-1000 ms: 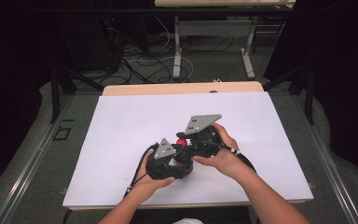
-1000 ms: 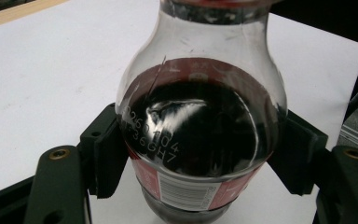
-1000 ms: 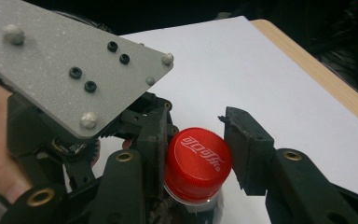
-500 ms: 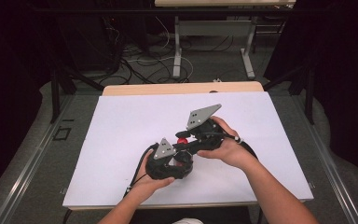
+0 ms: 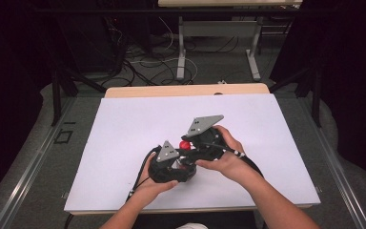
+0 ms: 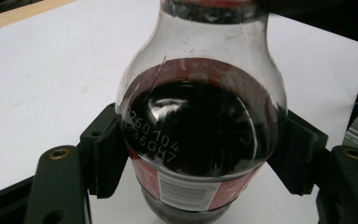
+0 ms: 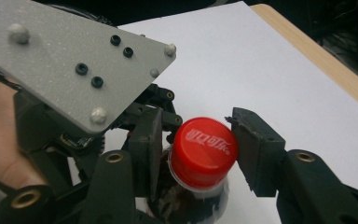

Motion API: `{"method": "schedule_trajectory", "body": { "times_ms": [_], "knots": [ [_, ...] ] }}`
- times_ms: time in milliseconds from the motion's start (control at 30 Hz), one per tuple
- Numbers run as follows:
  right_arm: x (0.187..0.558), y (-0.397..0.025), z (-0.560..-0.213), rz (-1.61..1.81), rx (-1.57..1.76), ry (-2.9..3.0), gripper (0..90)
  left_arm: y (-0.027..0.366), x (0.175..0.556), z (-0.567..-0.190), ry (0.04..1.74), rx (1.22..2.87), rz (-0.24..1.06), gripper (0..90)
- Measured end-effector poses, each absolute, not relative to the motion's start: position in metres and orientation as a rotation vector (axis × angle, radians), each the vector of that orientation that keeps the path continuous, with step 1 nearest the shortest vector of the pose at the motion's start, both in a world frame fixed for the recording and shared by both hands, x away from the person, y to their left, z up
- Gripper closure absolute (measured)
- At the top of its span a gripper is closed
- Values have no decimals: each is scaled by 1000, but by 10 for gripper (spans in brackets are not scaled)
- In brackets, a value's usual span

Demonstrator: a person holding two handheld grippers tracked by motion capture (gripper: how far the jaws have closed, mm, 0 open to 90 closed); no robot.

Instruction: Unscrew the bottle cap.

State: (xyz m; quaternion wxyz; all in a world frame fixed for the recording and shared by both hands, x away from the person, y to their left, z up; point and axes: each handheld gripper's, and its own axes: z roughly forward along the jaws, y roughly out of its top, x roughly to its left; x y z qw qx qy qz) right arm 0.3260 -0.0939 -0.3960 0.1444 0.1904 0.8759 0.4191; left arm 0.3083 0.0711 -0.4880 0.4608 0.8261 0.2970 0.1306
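A small cola bottle (image 6: 200, 126) with dark drink and a red label stands upright on the white table (image 5: 124, 133). My left gripper (image 6: 203, 154) is shut on its round body, one black jaw on each side. The bottle's red cap (image 7: 204, 149) sits between the jaws of my right gripper (image 7: 200, 151), whose pads press on its two sides from above. In the high view both grippers meet at the red cap (image 5: 185, 144) near the table's front middle, left gripper (image 5: 174, 164) low, right gripper (image 5: 189, 146) above it.
The left gripper's grey three-cornered plate (image 7: 70, 60) stands close beside the cap. A wooden table edge (image 5: 186, 90) runs along the back. Behind it are table legs and cables on the floor (image 5: 138, 62). Metal rails flank the table.
My right gripper has tilted and shifted slightly over the bottle top, and the red cap shows more plainly. The left gripper and bottle have stayed in place.
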Motion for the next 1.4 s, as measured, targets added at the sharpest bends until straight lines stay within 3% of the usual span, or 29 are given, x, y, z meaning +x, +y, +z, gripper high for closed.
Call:
{"method": "schedule_trajectory", "body": {
  "times_ms": [67, 800, 833, 867, 1400],
  "knots": [
    [328, -92, -397, 1212, 552, 2523, 598, 71, 308, -488, 719, 2046, 318, 303],
    [344, -101, -393, 1285, 397, 2638, 608, 71, 307, -486, 716, 2042, 317, 302],
    [343, -100, -393, 1277, 412, 2639, 590, 71, 307, -488, 718, 2030, 323, 303],
    [342, -100, -395, 1306, 477, 2637, 478, 71, 308, -488, 721, 2031, 322, 303],
    [319, -95, -396, 1230, 642, 2465, 549, 72, 308, -488, 743, 2028, 331, 302]
  ]
}}
